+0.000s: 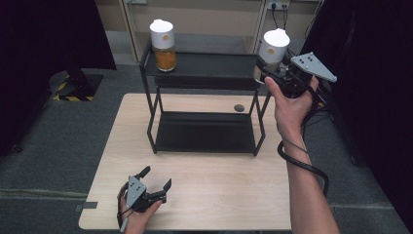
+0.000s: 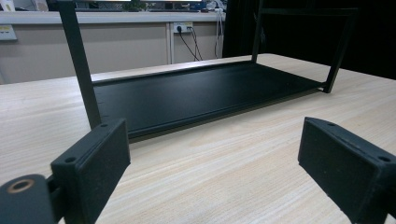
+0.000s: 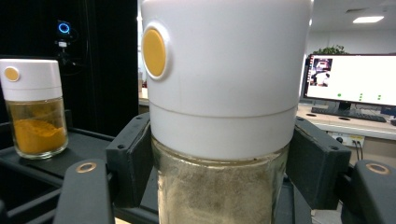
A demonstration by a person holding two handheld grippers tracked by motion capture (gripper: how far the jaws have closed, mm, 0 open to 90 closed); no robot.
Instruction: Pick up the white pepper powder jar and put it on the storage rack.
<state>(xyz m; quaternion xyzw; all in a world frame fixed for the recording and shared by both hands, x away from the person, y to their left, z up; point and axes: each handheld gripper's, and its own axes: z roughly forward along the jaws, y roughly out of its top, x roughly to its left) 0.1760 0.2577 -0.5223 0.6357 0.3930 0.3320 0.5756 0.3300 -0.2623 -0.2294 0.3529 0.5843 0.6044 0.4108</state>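
My right gripper [image 1: 267,72] is shut on a glass spice jar [image 1: 272,50] with a tall white cap and pale powder inside, held upright over the right end of the black rack's top shelf [image 1: 209,66]. In the right gripper view both pads [image 3: 132,158] press the glass just under the cap of this jar [image 3: 224,116]. A second jar [image 1: 163,45] with orange powder stands on the shelf's left end, the same jar [image 3: 35,107] off to the left. My left gripper [image 1: 157,179] rests open near the table's front edge, its jaws wide apart with nothing between them [image 2: 210,163].
The two-tier black metal rack has a bare lower shelf [image 1: 204,131], also ahead of my left gripper [image 2: 196,93]. A small dark round grommet [image 1: 238,107] sits in the wooden table [image 1: 219,180]. Dark curtains flank both sides; a monitor [image 3: 352,77] stands beyond.
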